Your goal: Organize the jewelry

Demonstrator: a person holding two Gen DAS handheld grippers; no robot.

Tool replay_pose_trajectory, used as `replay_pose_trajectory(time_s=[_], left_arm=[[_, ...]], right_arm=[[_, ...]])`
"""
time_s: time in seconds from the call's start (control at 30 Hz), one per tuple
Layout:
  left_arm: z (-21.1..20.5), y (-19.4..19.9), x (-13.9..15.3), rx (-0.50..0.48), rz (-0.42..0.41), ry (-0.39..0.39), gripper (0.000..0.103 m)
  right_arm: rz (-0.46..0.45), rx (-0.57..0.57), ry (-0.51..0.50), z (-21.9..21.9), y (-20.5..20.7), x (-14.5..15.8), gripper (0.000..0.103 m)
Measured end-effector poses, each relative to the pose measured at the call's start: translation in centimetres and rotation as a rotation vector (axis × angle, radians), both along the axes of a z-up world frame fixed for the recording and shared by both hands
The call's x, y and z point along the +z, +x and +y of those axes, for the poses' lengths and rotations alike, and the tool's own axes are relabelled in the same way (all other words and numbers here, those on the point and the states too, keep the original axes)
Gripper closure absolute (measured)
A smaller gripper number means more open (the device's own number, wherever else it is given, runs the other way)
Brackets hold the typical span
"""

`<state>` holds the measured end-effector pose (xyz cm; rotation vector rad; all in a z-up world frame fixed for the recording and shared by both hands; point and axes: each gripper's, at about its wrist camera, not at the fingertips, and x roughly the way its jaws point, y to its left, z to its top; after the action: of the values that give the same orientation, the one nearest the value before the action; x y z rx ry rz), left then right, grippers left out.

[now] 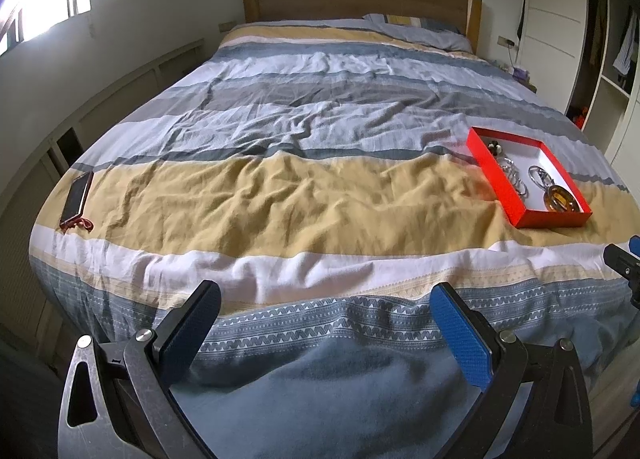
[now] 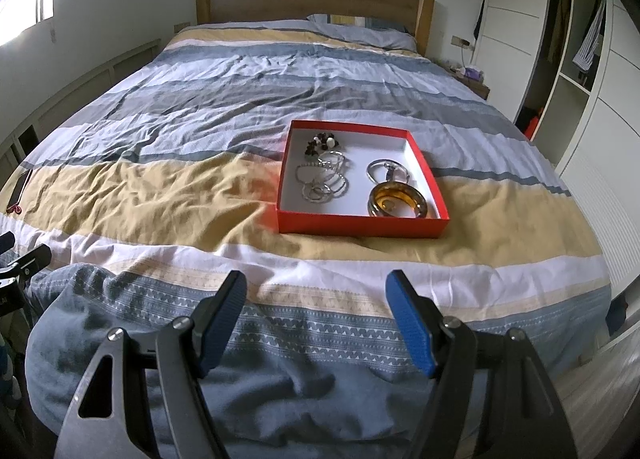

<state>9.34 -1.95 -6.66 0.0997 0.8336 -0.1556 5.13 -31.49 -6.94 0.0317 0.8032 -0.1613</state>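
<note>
A shallow red cardboard box with a white inside (image 2: 362, 225) lies flat on the tan band of the striped duvet on the bed (image 2: 160, 195), toward the right side and well within reach of the near edge. All the jewelry that shows sits inside it. A dark beaded piece with one pale bead (image 2: 322, 143) is in the far left corner, a tangle of silver chains and rings (image 2: 322, 179) fills the left half, and on the right a plain silver hoop with a small clasp (image 2: 386, 172) lies just beyond a broad amber-and-metal bangle (image 2: 398, 203) at the near wall. The low walls keep small pieces from rolling into the folds of the cloth, which is probably why the box serves as the tray. The left-hand pieces overlap one another, while the two on the right lie clearer.

The right claw (image 2: 316, 315) hangs over the near edge of the bed with its blue pads spread wide and nothing between them, aimed toward the box. The left claw (image 1: 326, 319) is likewise wide and empty, off to the left of the box. A dark phone in a red case (image 1: 76, 199) lies on the far left of the duvet, well apart.

With everything in the box, the scene fits both jewelry awaiting sorting and jewelry gathered in.
</note>
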Motion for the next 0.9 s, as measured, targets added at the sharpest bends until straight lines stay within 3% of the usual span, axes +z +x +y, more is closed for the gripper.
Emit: replay_pose_trajectory(time_s=[0.9], left_arm=[[0.3,2.4,-2.6,0.009,0.055,0.012,0.001]], right_arm=[[0.053,0.002,-0.002,-0.1,2.3,-1.7,0.032]])
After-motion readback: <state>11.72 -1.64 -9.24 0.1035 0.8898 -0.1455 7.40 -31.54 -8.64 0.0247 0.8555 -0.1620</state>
